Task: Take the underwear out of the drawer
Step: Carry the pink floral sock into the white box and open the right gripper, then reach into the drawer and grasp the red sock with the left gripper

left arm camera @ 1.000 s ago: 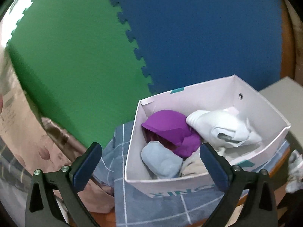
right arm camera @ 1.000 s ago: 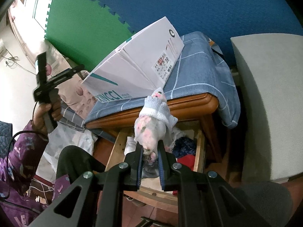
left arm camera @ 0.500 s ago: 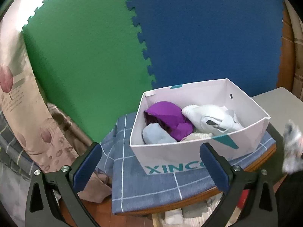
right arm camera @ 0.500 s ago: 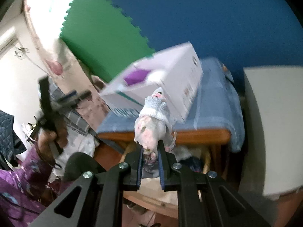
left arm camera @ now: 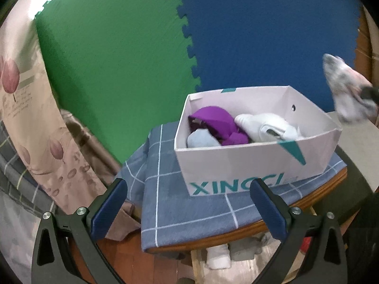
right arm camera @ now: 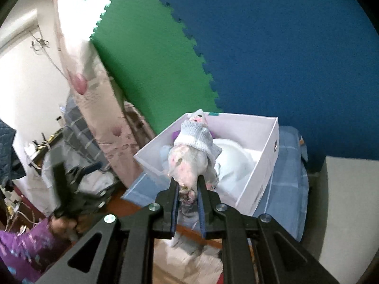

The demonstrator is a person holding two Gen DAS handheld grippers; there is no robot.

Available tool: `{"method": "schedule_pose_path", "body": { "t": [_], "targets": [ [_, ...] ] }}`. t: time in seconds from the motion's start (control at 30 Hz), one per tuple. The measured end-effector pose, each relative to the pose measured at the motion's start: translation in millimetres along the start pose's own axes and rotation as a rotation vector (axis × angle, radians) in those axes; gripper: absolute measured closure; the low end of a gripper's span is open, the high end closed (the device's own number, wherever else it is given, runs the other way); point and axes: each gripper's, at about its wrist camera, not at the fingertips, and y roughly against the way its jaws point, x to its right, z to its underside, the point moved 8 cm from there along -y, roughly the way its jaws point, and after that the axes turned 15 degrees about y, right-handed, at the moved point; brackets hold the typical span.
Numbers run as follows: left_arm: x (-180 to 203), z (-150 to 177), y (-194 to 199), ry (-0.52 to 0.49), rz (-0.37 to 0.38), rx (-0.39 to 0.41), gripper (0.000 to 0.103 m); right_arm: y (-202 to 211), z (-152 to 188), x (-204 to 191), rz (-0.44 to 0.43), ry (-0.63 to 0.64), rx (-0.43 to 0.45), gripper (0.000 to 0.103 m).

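Observation:
My right gripper (right arm camera: 187,182) is shut on a pale pink-spotted piece of underwear (right arm camera: 189,156) with a light blue knit band, held up in front of the white box (right arm camera: 265,170). The same underwear (left arm camera: 345,92) shows at the right edge of the left wrist view, above the box's right end. The white box (left arm camera: 248,163), marked XINCCI, holds purple (left arm camera: 213,120), light blue (left arm camera: 201,139) and white (left arm camera: 265,125) garments. My left gripper (left arm camera: 187,198) is open and empty, in front of the box. The open drawer (left arm camera: 222,255) below the table shows white cloth.
The box stands on a wooden table covered by a blue checked cloth (left arm camera: 170,203). Green (left arm camera: 113,66) and blue (left arm camera: 260,33) foam mats line the wall behind. A floral curtain (left arm camera: 26,108) hangs at the left. A grey block (right arm camera: 350,203) stands right of the table.
My right gripper has lifted the underwear from drawer level up to the height of the box's opening. My left gripper has drawn back from the box and stayed open.

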Motion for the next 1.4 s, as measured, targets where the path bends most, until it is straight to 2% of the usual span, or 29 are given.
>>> {"method": "schedule_pose_path", "body": {
  "t": [0.13, 0.27, 0.47, 0.63, 0.73, 0.87, 0.97, 1.07, 1.2, 1.27, 1.33, 1.4],
  "targets": [
    [-16, 15, -7, 0.027, 0.008, -0.018, 0.000, -33, -14, 23, 0.034, 0.002, -0.058, 0.089],
    [-41, 37, -23, 0.078, -0.016, -0.070, 0.000, -64, -18, 47, 0.070, -0.006, -0.125, 0.089],
    [-64, 61, -27, 0.165, 0.002, -0.058, 0.000, -105, -13, 77, 0.108, -0.015, -0.231, 0.089],
    [-70, 69, -35, 0.222, 0.025, -0.086, 0.000, -132, -14, 94, 0.143, 0.005, -0.294, 0.089],
    [-72, 67, -34, 0.250, 0.058, -0.067, 0.000, -148, -13, 99, 0.190, 0.049, -0.338, 0.089],
    [-67, 67, -34, 0.256, 0.077, -0.051, 0.000, -160, -16, 101, 0.228, 0.083, -0.351, 0.083],
    [-59, 69, -37, 0.214, 0.065, -0.054, 0.000, -155, -20, 101, 0.229, 0.043, -0.311, 0.068],
    [-47, 73, -37, 0.159, 0.077, -0.060, 0.000, -135, -27, 100, 0.230, 0.013, -0.200, 0.056],
    [-31, 82, -39, 0.125, 0.155, -0.112, 0.000, -82, -25, 86, 0.189, -0.029, -0.024, 0.056],
    [-24, 89, -41, 0.122, 0.209, -0.156, 0.000, -48, -10, 75, 0.195, -0.033, 0.037, 0.054],
    [-14, 98, -43, 0.103, 0.254, -0.204, 0.000, -13, 19, 66, 0.240, -0.010, 0.060, 0.051],
    [-1, 108, -45, 0.063, 0.282, -0.253, 0.000, 9, 46, 63, 0.308, 0.022, 0.044, 0.050]
  ]
}}
